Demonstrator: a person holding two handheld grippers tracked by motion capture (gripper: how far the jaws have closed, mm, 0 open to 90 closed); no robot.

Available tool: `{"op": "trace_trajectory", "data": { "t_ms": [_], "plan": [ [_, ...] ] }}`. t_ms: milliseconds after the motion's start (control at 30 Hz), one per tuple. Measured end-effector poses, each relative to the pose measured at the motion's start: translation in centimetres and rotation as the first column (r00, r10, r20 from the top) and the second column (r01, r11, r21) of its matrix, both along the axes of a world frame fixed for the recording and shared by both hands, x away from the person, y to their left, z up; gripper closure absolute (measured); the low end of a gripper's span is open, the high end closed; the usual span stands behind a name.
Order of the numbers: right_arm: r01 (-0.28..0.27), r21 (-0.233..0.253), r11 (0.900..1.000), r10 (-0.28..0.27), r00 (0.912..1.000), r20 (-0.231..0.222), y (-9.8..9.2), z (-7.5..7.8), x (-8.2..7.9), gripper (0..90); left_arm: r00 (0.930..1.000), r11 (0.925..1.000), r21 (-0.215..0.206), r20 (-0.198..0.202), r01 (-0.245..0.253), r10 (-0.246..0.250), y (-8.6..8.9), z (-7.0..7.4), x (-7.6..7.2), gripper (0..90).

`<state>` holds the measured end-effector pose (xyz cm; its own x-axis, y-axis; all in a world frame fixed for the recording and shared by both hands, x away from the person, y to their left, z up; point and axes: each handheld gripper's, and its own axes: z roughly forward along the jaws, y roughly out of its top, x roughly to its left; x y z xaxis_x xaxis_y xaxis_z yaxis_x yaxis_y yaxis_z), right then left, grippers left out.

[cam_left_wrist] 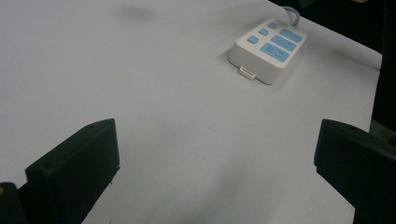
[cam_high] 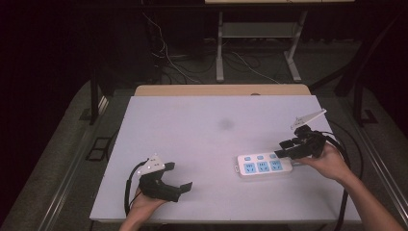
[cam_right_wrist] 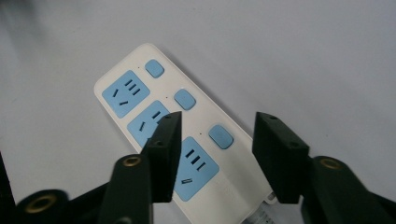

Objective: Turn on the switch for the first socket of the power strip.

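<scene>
Nearest the high camera, the left gripper [cam_high: 179, 176] rests on the counter [cam_high: 192, 125] well to the left of the power strip [cam_high: 263, 166], its jaws spread wide with nothing between them. In the left gripper view the power strip [cam_left_wrist: 267, 49] lies far ahead and to the right, beyond bare white surface.

Moving right, the strip lies flat on the counter's near right part, its three blue sockets and three blue switches facing up, a grey cable [cam_left_wrist: 293, 13] leaving its far end.

Right of that, the right gripper [cam_high: 286, 148] hangs over the strip's right end. From its own camera the jaws stand parted above the strip [cam_right_wrist: 140, 100], straddling the last switch [cam_right_wrist: 221, 136] and the socket beside it, gripping nothing.

The step in hand looks like pressing that switch or seizing the strip's end. To do it well, come straight down, keep one jaw tip centred on the button rather than its edge, and press gently so the strip does not skid; the left gripper could steady the strip's left end.
</scene>
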<state>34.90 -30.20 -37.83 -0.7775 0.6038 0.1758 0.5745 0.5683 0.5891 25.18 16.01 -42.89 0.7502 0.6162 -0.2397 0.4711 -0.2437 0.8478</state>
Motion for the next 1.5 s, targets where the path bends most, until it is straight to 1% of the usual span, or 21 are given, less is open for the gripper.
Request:
{"op": "trace_trajectory", "data": {
  "t_ms": [233, 433, 500, 533, 667, 733, 900, 1267, 1333, 1500],
  "plan": [
    [-0.044, 0.003, 0.999, 0.044, 0.9988, -0.021, 0.2, -0.6, 0.6, 66.9, 1.0000, 1.0000, -0.001, -0.002, 0.000, 0.000, 0.0, 0.0, 0.0, 0.0],
    [-0.075, -0.023, 0.997, 0.075, 0.9971, -0.014, 0.7, -1.2, 1.0, 73.6, 1.0000, 1.0000, 0.001, -0.003, 0.001, -0.001, 0.0, 0.0, 0.1, 0.0],
    [-0.079, -0.027, 0.996, 0.079, 0.9966, -0.022, 0.8, -1.3, 1.1, 76.5, 1.0000, 1.0000, 0.001, -0.003, 0.000, 0.000, 0.0, 0.0, 0.1, 0.0],
    [-0.088, -0.026, 0.996, 0.088, 0.9959, -0.020, 0.8, -1.3, 1.2, 77.7, 1.0000, 1.0000, 0.002, -0.005, 0.000, 0.000, 0.0, -0.1, 0.1, 0.0],
    [-0.097, -0.032, 0.995, 0.097, 0.9950, -0.025, 0.9, -1.6, 1.4, 81.3, 1.0000, 1.0000, 0.006, -0.009, 0.003, -0.003, 0.0, -0.1, 0.1, 0.0],
    [-0.095, -0.036, 0.995, 0.094, 0.9950, -0.034, 1.0, -1.7, 1.5, 83.1, 0.9999, 1.0000, 0.009, -0.010, 0.005, -0.005, 0.0, -0.1, 0.1, 0.0],
    [-0.109, -0.039, 0.993, 0.107, 0.9931, -0.048, 1.2, -2.0, 1.8, 88.7, 0.9999, 0.9999, 0.010, -0.010, 0.005, -0.005, 0.0, -0.1, 0.1, 0.0],
    [-0.103, -0.043, 0.994, 0.100, 0.9932, -0.059, 1.4, -2.6, 2.3, 89.4, 0.9999, 0.9998, 0.016, -0.015, 0.006, -0.005, 0.0, -0.2, 0.2, 0.0],
    [-0.111, -0.049, 0.993, 0.108, 0.9920, -0.065, 1.5, -2.8, 2.4, 89.4, 0.9999, 0.9998, 0.018, -0.014, 0.006, -0.006, 0.0, -0.2, 0.2, 0.0],
    [-0.102, -0.044, 0.994, 0.099, 0.9927, -0.069, 1.6, -2.8, 2.4, 89.5, 0.9998, 0.9997, 0.023, -0.019, 0.005, -0.005, 0.0, -0.2, 0.2, 0.0]
  ]
}}
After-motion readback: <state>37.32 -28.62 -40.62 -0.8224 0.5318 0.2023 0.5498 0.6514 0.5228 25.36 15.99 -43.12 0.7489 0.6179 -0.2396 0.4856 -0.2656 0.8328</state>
